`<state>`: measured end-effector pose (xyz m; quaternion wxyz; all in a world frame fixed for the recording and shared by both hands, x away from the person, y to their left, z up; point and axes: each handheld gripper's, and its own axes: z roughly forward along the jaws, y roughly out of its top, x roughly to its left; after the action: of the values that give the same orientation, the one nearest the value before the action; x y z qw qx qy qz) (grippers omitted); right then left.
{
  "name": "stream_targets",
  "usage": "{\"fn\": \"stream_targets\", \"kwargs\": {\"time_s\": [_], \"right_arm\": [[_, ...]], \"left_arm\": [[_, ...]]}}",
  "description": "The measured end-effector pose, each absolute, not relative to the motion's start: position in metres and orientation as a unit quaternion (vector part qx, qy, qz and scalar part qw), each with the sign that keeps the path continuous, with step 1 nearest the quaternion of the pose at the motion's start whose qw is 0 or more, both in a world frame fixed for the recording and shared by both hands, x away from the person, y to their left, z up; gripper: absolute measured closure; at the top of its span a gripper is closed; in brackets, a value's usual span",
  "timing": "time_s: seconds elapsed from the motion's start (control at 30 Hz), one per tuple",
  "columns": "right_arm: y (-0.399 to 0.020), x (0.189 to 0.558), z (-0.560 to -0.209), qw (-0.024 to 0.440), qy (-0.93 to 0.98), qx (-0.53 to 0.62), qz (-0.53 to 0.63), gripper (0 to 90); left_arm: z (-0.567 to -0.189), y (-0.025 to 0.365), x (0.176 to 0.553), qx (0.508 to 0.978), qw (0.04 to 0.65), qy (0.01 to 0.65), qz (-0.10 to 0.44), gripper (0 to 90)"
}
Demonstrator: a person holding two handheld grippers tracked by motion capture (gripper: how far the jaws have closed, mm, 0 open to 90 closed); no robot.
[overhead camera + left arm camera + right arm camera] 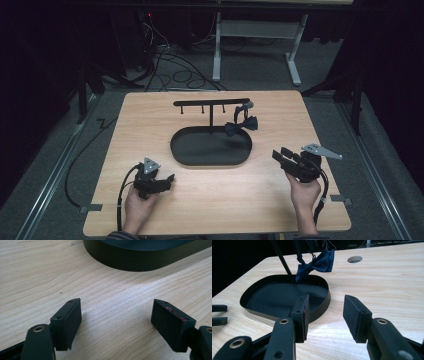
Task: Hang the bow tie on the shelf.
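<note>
On the table's [210, 200] near left the left gripper [116, 323] rests with jaws spread wide, empty; mid-table sits the tray [190, 155] with its rack [211, 102], a bow tie [241, 125] hanging from the rack's right end; at the right the right gripper [325, 316] gapes, holding nothing. The tie looks soft and light; best pinched at its knot.

A pale wood-grain tabletop [150, 120] with rounded corners carries a black oval tray [211, 148] near its middle, toward the far side. A thin black post [210, 116] rises from the tray. A round hole [354, 259] is cut through the tabletop beyond the tray
</note>
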<state>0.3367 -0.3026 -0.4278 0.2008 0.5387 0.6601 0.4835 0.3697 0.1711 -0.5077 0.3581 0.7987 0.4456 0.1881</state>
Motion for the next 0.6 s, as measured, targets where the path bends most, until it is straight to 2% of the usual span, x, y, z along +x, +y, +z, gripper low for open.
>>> {"fn": "stream_targets", "kwargs": {"time_s": [0.6], "right_arm": [[-0.296,0.332,-0.452,0.170,0.664,0.547,0.481,58.1]], "left_arm": [[-0.508,0.171,0.370,0.798,0.358,0.446,0.189,25.0]]}}
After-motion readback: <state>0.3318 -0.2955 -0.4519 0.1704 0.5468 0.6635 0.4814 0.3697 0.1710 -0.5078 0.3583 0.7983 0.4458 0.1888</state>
